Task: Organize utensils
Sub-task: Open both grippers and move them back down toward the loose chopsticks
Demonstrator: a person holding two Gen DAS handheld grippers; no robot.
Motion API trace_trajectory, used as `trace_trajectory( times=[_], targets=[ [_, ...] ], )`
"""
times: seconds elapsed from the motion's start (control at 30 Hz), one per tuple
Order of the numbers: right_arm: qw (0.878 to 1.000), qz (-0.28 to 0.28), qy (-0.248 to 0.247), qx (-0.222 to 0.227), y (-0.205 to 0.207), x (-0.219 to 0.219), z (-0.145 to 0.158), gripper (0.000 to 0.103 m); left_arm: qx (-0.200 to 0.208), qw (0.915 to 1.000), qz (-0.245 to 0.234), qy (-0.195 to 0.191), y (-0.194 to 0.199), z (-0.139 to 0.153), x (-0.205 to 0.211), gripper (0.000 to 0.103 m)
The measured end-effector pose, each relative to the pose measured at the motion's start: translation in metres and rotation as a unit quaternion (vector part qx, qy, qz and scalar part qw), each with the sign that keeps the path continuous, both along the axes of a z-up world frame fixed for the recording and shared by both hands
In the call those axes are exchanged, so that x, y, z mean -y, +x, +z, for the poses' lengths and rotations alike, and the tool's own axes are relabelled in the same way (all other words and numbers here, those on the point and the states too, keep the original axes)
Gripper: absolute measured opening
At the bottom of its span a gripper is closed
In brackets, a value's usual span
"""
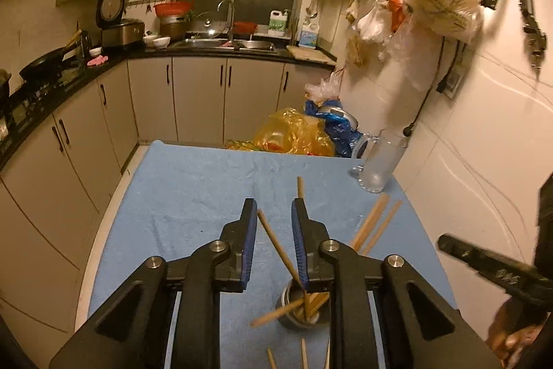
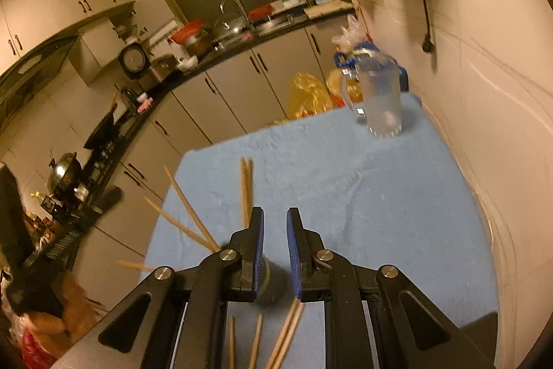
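Wooden chopsticks (image 1: 280, 253) fanned out of a small metal cup (image 1: 293, 310) near the front of the blue towel (image 1: 193, 189), leaning every which way. Two more chopsticks (image 1: 375, 225) lying flat on the towel, just right of the cup. Cup half masked by the left gripper (image 1: 274, 210) in the left wrist view; only part of the rim and wall visible. In the right wrist view, cup (image 2: 273, 282) reduced to a dark blur between the fingers, chopstick tips (image 2: 188, 206) smeared by motion, lower ends cut off at the frame edge.

Left gripper: fingers apart, one slanted chopstick crossing the gap between the blue pads (image 1: 251, 241); contact with either pad hard to judge, probably none. Nothing clamped.

Right gripper (image 2: 275, 213): fingers apart by a narrow gap, closed on nothing; cup just below them.

Frosted glass mug (image 1: 378, 161) upright at the towel's far right corner, well apart from the cup. Beyond the towel, yellow and blue plastic bags (image 1: 293, 134) on the floor, grey cabinets (image 1: 200, 95), sink counter under a dark window.
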State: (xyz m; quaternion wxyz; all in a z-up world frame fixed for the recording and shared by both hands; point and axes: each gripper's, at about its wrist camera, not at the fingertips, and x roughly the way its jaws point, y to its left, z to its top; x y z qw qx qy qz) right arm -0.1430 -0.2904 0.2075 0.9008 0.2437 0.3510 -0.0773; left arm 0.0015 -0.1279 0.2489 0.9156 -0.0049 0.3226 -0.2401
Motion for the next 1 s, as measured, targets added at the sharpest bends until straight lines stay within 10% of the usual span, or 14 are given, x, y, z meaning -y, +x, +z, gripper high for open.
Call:
trace_trajectory(
  times=[0.47, 1.0],
  targets=[
    [0.995, 0.002, 0.039, -0.089, -0.038, -0.029, -0.070, 0.015, -0.037, 0.9993, -0.007, -0.003, -0.068, -0.028, -0.053, 0.019],
    [0.981, 0.018, 0.070, -0.181, -0.061, -0.065, -0.139, 0.025, -0.179, 0.9800, -0.043, 0.074, -0.115, -0.154, -0.050, 0.019]
  ],
)
